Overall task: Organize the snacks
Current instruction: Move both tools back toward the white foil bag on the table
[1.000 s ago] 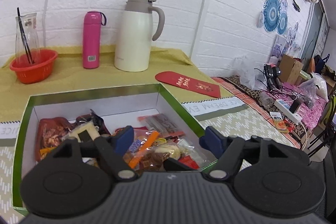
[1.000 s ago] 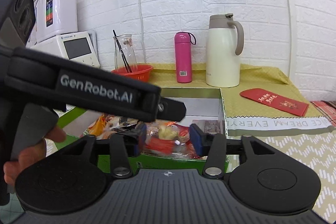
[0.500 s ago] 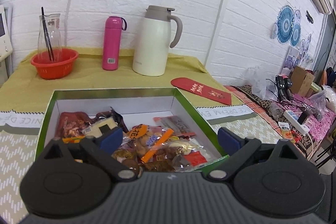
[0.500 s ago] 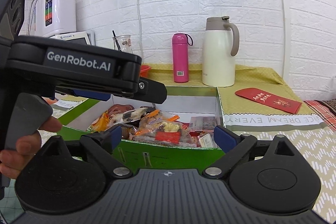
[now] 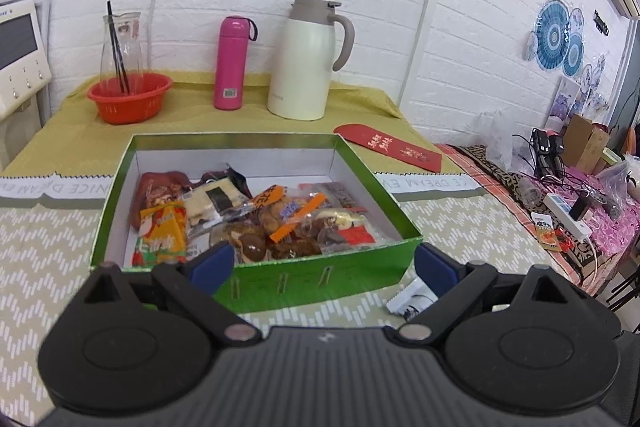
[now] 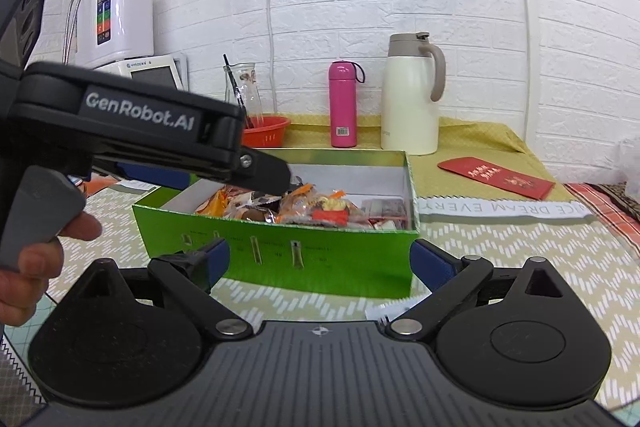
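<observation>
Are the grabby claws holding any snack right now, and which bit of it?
No, nothing is held. The left gripper and the right gripper are both wide open, in front of the green box. The snacks lie inside it.

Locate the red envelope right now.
The red envelope lies flat on the yellow cloth, right of the green box and in front of the white jug. The right wrist view shows the same.
</observation>
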The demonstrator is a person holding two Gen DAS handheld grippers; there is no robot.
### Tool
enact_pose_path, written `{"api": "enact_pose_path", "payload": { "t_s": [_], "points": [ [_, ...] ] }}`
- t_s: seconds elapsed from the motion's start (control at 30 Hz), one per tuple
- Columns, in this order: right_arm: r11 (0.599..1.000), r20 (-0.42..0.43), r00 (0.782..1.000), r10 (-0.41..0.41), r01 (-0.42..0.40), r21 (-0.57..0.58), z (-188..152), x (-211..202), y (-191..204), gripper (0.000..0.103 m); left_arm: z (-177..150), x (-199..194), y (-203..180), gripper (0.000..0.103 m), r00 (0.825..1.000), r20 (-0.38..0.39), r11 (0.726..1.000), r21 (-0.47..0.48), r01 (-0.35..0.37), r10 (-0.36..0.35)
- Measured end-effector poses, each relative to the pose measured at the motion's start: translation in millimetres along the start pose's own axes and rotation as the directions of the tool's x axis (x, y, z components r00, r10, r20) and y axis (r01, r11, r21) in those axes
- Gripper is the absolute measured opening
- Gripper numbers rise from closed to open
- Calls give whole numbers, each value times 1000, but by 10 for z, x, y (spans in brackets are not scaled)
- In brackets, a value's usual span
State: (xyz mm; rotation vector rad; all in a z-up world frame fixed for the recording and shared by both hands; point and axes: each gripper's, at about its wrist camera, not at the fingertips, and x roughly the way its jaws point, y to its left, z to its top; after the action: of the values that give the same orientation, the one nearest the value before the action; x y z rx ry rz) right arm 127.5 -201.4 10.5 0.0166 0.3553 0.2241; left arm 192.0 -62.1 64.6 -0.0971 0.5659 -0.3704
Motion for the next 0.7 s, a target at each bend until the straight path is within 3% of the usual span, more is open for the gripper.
{"api": "enact_pose_path", "payload": {
  "t_s": [0.2, 0.4, 0.57, 0.7],
  "points": [
    [998, -33, 998, -61, 62, 12, -203, -241, -128, 103, -317, -120, -104, 95, 1000, -12, 999, -36, -2, 2],
    [994, -72, 992, -108, 106, -27, -378, -329, -241, 103, -636, -88, -229, 95, 997, -64, 999, 18, -40, 41],
    [993, -145, 985, -94, 83, -79, -394, -174, -356, 103, -809, -108, -122, 95, 994, -105, 999, -21, -35, 33],
    [986, -199, 970, -138, 116, -117, -308, 98, -460, 103, -892, -192, -8, 95, 993, -109, 998, -47, -51, 46]
  ]
}}
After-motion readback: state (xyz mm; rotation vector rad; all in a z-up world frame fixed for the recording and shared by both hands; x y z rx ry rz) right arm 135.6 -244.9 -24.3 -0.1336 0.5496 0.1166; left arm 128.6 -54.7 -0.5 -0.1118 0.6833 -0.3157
